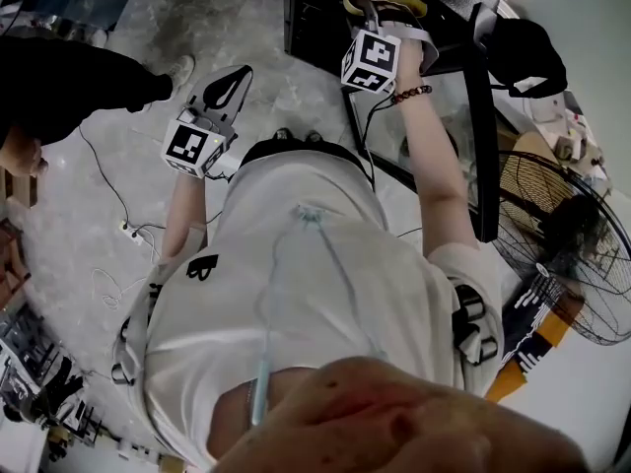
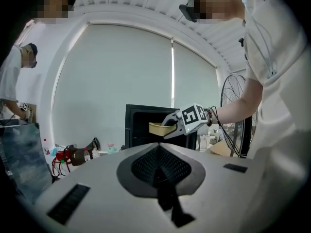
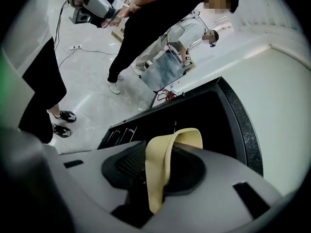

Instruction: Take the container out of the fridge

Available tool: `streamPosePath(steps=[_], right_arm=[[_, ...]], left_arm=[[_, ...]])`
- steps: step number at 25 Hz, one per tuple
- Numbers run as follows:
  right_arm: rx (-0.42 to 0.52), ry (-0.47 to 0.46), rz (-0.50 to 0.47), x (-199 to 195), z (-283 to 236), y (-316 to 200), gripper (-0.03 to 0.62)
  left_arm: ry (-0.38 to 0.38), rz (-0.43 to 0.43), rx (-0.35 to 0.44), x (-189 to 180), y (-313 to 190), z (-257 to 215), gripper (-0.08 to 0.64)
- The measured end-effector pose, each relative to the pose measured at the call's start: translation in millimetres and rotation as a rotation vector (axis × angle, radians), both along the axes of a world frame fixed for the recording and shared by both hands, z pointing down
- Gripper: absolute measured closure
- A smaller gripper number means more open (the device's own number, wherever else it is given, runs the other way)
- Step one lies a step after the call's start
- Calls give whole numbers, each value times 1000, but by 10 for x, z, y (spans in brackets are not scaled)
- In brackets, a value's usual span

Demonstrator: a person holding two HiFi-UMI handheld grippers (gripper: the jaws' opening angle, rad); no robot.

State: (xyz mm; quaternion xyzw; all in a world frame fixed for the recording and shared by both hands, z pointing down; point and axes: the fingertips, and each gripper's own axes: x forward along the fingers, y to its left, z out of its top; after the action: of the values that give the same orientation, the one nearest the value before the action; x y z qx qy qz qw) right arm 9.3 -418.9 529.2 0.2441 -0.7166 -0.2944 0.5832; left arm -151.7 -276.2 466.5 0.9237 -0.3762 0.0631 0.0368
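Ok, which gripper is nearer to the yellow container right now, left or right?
Right. The right gripper is shut on the container at the fridge opening. The left gripper is well apart from it, off to the side, holding nothing.

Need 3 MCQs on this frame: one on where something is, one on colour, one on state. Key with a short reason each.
1. Where is the container?
A) on a table
B) in the right hand-held gripper, in front of the black fridge
C) on the floor

2. What colour is the container?
A) red
B) blue
C) pale yellow

3. What does the left hand-held gripper hold?
A) nothing
B) the container
C) a bottle

Key:
1 B: the right gripper view shows its jaws clamped on the container's rim.
2 C: it looks pale yellow in all three views.
3 A: the left gripper view shows nothing between its jaws.
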Motion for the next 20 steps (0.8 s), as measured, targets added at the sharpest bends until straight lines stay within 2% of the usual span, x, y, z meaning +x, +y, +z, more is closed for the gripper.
streamPosePath(steps=[10,20], right_arm=[[-46,-31,-21,-112,-106,457,476],[-92,-49,-43,-176,-265,932,476]], left_arm=[[-25,9,0,27,52,29,552],[-8,37,0,113,78,17,552]])
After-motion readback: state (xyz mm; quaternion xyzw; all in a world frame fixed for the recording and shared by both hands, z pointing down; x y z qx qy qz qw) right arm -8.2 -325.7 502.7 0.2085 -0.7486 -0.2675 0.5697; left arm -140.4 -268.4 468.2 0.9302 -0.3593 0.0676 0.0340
